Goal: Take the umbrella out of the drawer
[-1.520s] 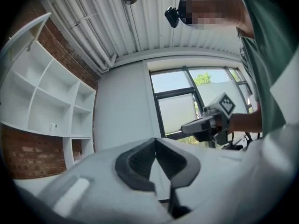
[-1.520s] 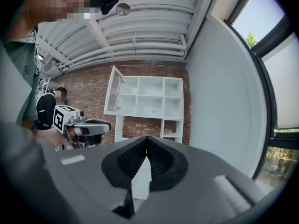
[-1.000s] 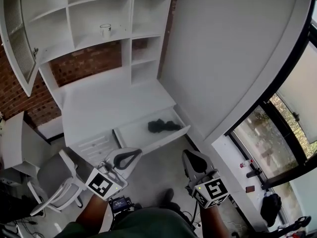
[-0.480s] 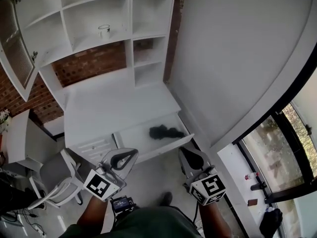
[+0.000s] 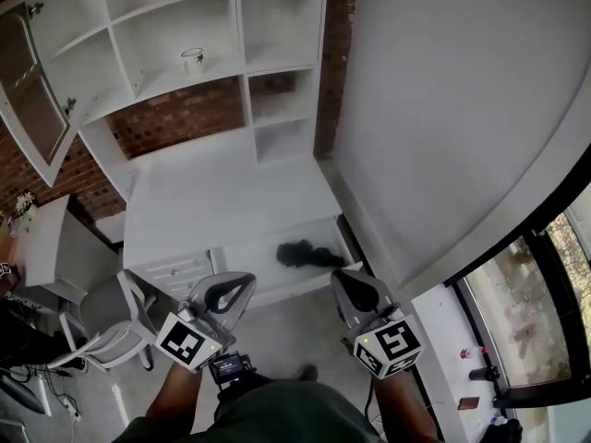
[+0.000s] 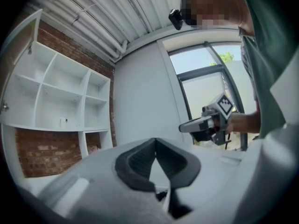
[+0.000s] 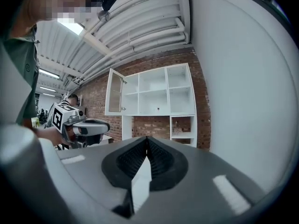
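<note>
A black folded umbrella (image 5: 301, 254) lies in the right half of the open white drawer (image 5: 247, 261) under the desk top. Both grippers hang in front of the drawer, pointing at it roughly level. My left gripper (image 5: 242, 281) is shut and empty, just short of the drawer's front edge to the left of the umbrella. My right gripper (image 5: 343, 276) is also shut and empty, with its tip at the drawer's right front corner, beside the umbrella. In the left gripper view its pads meet at the tip (image 6: 155, 140); the right gripper view shows the same (image 7: 147, 138).
A white desk (image 5: 222, 192) stands under open shelves holding a mug (image 5: 191, 59). A glass cabinet door (image 5: 35, 95) swings open at upper left. A grey office chair (image 5: 109, 326) sits left of the drawer. A white wall (image 5: 443, 127) runs along the right.
Both grippers and the head camera have moved toward the desk. The drawer and umbrella now sit just beyond the gripper tips. Both grippers stay shut.
</note>
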{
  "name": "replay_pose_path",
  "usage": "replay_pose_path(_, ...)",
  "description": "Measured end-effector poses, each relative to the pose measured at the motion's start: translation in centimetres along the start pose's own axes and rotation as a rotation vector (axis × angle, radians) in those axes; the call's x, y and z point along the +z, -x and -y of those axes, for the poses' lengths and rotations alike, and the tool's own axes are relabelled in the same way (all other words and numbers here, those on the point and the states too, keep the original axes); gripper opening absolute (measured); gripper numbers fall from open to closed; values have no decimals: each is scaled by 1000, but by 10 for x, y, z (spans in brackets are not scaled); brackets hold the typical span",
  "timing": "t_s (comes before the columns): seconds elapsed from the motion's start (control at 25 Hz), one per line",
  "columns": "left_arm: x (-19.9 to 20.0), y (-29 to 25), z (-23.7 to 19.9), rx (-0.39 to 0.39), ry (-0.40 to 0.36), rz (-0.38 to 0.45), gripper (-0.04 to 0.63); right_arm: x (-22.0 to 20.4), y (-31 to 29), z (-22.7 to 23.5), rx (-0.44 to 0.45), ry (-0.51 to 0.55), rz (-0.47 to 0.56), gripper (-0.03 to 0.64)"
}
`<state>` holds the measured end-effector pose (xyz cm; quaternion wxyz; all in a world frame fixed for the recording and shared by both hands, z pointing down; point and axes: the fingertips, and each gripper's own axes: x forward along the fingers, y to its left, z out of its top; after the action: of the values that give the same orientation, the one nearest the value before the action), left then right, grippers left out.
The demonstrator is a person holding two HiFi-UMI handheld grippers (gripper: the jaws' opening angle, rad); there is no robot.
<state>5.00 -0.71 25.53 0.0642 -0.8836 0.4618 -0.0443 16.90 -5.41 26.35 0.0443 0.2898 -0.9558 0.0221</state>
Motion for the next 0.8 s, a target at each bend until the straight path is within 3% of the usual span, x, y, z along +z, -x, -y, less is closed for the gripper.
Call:
replay_pose_path(0.4,-14,-47,-23,0,20,-48,3,-11,-33,46,30,-36,-17,8)
replay_pose_path(0.8,-25,-88,-92,-57,56,32,3,-9,-95,76,-38,-11,-77,8)
